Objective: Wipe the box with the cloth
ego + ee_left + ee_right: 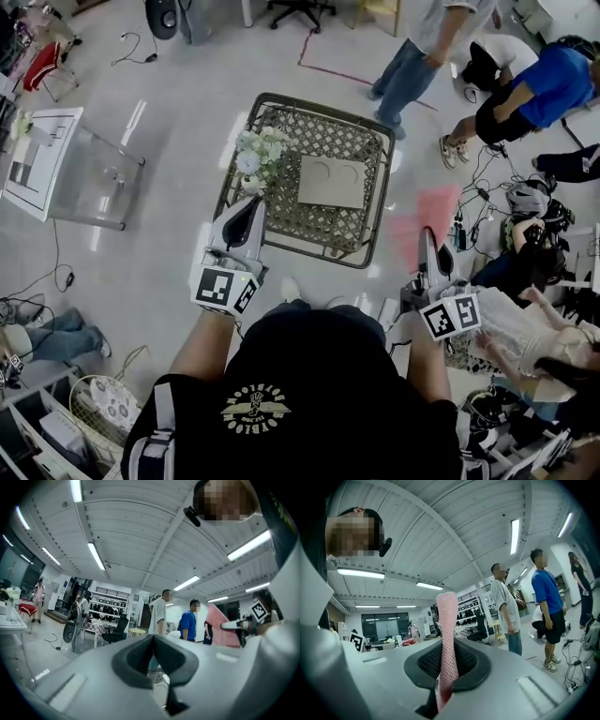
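A flat beige box [331, 181] lies on the wicker table [309, 247], right of a white flower bunch [258, 157]. My left gripper [246, 214] is over the table's near-left edge, just short of the flowers; its jaws [153, 637] are shut with nothing in them. To the right of the table, off its edge, my right gripper [427, 242] is shut on a pink cloth [427, 212]. In the right gripper view the cloth [447, 630] stands up as a narrow strip from between the pads. It also shows in the left gripper view as the pink cloth [220, 629] at the right.
A glass side table [94, 178] stands on the floor to the left. Several people are at the back right: one standing [422, 42], one crouching in blue [544, 89]. Cables and gear [530, 202] lie on the floor at right. A swivel chair base [300, 11] is behind the table.
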Motion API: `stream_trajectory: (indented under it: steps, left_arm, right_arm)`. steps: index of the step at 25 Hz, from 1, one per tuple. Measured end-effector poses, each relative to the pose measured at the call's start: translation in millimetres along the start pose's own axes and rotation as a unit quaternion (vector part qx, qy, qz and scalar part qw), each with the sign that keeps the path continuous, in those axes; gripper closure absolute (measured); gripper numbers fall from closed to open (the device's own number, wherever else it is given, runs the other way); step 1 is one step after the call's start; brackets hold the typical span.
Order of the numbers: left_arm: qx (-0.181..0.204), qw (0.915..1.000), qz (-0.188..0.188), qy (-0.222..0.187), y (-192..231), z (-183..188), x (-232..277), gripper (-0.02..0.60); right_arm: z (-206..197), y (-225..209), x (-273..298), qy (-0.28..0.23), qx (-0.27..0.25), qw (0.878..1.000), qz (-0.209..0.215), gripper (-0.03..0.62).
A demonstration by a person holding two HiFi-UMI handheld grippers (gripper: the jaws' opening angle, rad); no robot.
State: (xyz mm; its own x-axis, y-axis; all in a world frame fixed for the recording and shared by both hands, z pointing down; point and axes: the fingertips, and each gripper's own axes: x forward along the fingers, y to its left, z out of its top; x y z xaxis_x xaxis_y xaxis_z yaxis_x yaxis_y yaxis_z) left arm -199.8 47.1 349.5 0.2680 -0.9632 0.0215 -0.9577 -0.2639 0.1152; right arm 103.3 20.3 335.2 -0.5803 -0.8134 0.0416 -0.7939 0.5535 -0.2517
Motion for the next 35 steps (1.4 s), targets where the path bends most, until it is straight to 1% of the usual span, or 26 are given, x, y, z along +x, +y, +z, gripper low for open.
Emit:
stream_trajectory:
  steps: [6,11,16,20,25,29,33,35]
  left_arm:
    - [0.004,0.9998,-0.015,-0.01,-8,8,11,0.581]
    - [0.006,0.9999,-0.011,-0.009,-7,9,20,0.581]
    - [0.008,0.9999,0.004,-0.007,-4,12,38,0.581]
    - [0.012,0.9998,0.015,-0.008,-6,14,65,0.581]
    - [0.023,0.9994,0.027,-0.006,-26,19,93,0.581]
    - [0.035,0.9983,0.047,-0.003,-31,20,115,0.581]
    - [0.059,0.9954,0.075,0.001,-31,22,120,0.581]
    - [0.055,0.9946,0.088,0.009,-27,16,120,0.581]
  right_arm:
    - [5,-7,-1,-0.004,-0.005,1.0,-0.008,0.577]
    - [5,-14,10,0.0,-0.005,1.0,-0.002,0.577]
    - [6,-32,31,0.005,0.001,1.0,0.014,0.577]
    - [10,-54,52,0.007,0.005,1.0,0.029,0.577]
    - [14,-86,68,0.011,0.022,0.998,0.053,0.577]
    - [15,-111,89,0.015,0.032,0.997,0.074,0.577]
    - [12,-127,105,0.021,0.038,0.995,0.092,0.577]
    - [8,-136,111,0.025,0.04,0.994,0.096,0.577]
